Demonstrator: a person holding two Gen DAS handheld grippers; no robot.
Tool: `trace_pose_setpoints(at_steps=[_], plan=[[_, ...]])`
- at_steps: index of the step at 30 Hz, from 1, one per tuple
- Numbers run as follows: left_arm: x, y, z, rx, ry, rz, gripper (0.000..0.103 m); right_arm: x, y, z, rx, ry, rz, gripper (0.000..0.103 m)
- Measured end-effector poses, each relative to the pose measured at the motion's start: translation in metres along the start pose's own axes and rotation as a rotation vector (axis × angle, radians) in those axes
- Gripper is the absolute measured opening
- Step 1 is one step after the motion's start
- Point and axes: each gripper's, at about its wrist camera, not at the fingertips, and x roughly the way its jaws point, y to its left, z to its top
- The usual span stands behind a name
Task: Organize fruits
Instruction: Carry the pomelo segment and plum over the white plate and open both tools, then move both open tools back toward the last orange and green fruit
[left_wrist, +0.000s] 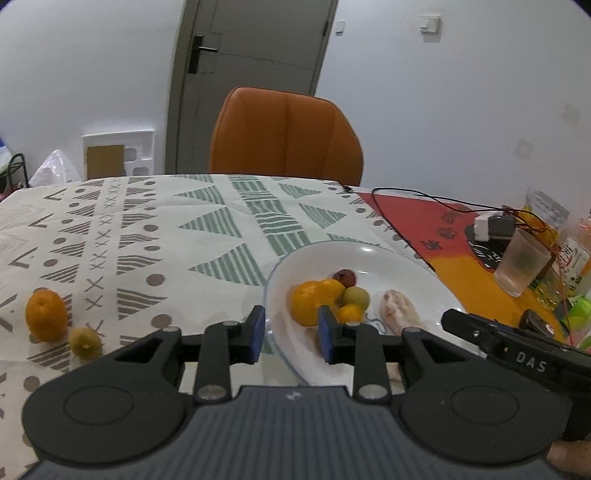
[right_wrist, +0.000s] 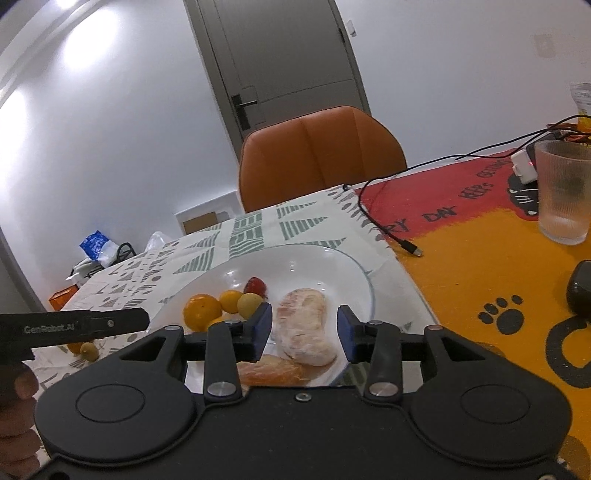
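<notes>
1. Your left gripper (left_wrist: 291, 334) reads "DAS" on its side; jaws parted, empty, over the plate (left_wrist: 402, 266) rim.
2. Your right gripper (right_wrist: 305, 334), jaws spread, frames the peeled fruit (right_wrist: 304, 328) without touching.
3. The mat (right_wrist: 480, 258) reads "DAY KEEPS".
4. An orange (left_wrist: 46, 314) lies on the tabletop (left_wrist: 166, 229).

We hold two black grippers with blue finger pads (left_wrist: 256, 328), silver pivot screws and ribbed grey housings; the left gripper (left_wrist: 291, 332) and right gripper (right_wrist: 306, 332) carry white side lettering
</notes>
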Motion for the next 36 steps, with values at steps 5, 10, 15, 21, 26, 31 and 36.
trace_pose_setpoints(at_steps=[5, 10, 15, 21, 26, 31, 36], plan=[[-0.006, 0.01, 0.001, -0.011, -0.004, 0.031, 0.04, 0.001, 0.009, -0.001, -0.005, 0.003, 0.022, 0.047], [-0.017, 0.023, 0.0, -0.025, -0.029, 0.067, 0.059, 0.005, 0.02, -0.003, -0.01, 0.015, 0.054, 0.054], [-0.026, 0.038, -0.001, -0.045, -0.04, 0.099, 0.074, 0.005, 0.034, -0.004, -0.035, 0.014, 0.078, 0.071], [-0.036, 0.059, -0.006, -0.058, -0.054, 0.154, 0.083, 0.007, 0.051, -0.005, -0.051, 0.008, 0.105, 0.096], [-0.043, 0.079, -0.01, -0.082, -0.062, 0.197, 0.085, 0.011, 0.067, -0.005, -0.063, 0.027, 0.147, 0.103], [-0.051, 0.097, -0.016, -0.099, -0.079, 0.22, 0.085, 0.013, 0.082, -0.007, -0.08, 0.041, 0.169, 0.103], [-0.059, 0.118, -0.02, -0.138, -0.09, 0.232, 0.085, 0.015, 0.096, -0.009, -0.107, 0.049, 0.189, 0.103]])
